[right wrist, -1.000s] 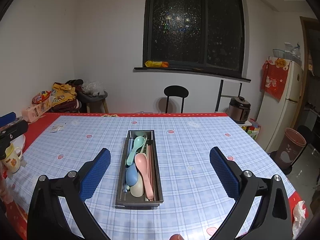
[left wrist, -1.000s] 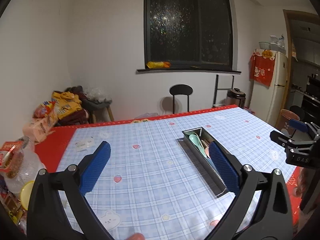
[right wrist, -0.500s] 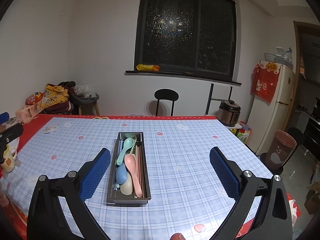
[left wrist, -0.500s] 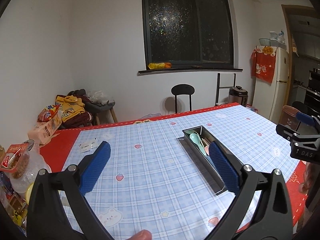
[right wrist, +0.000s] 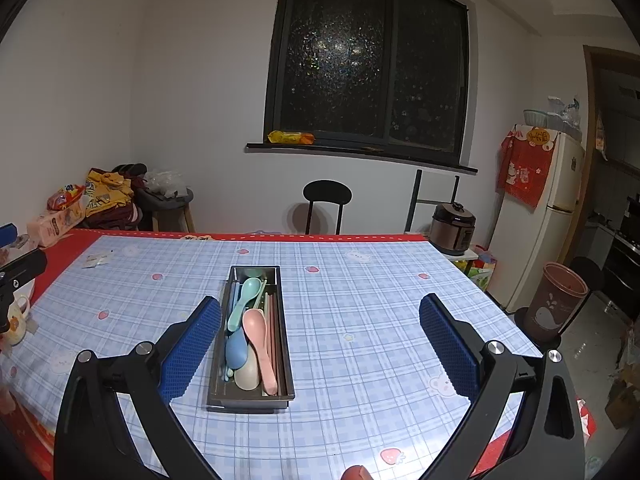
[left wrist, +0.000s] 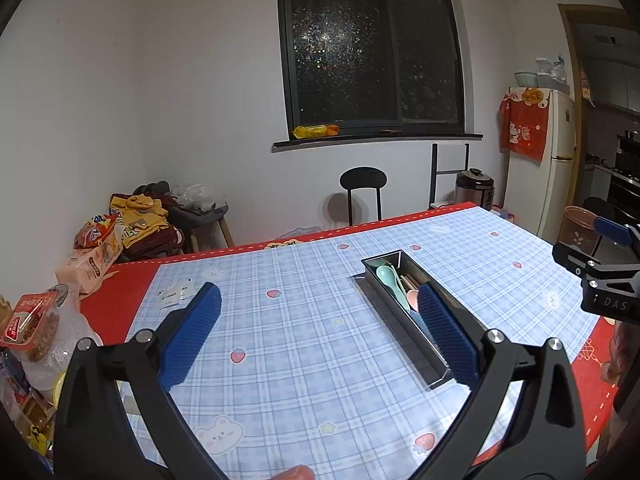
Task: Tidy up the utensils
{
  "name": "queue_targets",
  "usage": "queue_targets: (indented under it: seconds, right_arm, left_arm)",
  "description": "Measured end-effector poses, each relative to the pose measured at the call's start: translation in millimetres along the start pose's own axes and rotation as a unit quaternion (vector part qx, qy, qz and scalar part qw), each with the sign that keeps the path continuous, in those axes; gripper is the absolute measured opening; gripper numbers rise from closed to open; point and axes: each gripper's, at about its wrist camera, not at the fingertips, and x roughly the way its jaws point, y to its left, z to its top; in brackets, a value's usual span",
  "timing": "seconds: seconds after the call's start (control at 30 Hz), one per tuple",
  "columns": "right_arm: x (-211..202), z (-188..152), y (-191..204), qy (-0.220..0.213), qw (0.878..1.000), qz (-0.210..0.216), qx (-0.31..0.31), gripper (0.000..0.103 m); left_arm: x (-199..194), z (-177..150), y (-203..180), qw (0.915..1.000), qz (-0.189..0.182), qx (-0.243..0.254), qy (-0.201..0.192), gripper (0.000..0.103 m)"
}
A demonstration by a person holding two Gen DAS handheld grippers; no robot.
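Observation:
A long grey metal utensil tray [right wrist: 282, 350] lies on the blue checked tablecloth [right wrist: 360, 300]. It holds a teal spoon [right wrist: 245, 298], a pink spoon [right wrist: 260, 338], a blue spoon [right wrist: 237, 350], a beige spoon and chopsticks. The tray also shows in the left wrist view [left wrist: 390, 310], right of centre. My right gripper [right wrist: 320, 316] is open and empty, raised above the table, with the tray between its jaws toward the left one. My left gripper [left wrist: 318, 306] is open and empty above the table, left of the tray. The right gripper's body shows at the right edge of the left wrist view [left wrist: 604, 280].
Snack packets and jars [left wrist: 36, 320] crowd the table's left end, with a mug [right wrist: 14, 320] there. Small paper sachets [left wrist: 174, 294] lie on the cloth. A black chair [right wrist: 326, 206] stands behind the table; a bin [right wrist: 558, 300] and fridge [right wrist: 540, 216] are to the right.
Both grippers have lifted and drawn back a little from the table, so the tray appears smaller and farther. Both stay open and empty. The utensils have not moved.

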Motion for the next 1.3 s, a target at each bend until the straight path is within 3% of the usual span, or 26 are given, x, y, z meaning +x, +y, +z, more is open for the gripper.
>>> queue_targets:
  seconds: [1.3]
  right_arm:
    - [-2.3,0.9,-2.6,0.003,1.0,-0.027,-0.008,0.097]
  left_arm:
    - [1.4,-0.1,-3.8,0.9999,0.0,0.011,0.005,0.097]
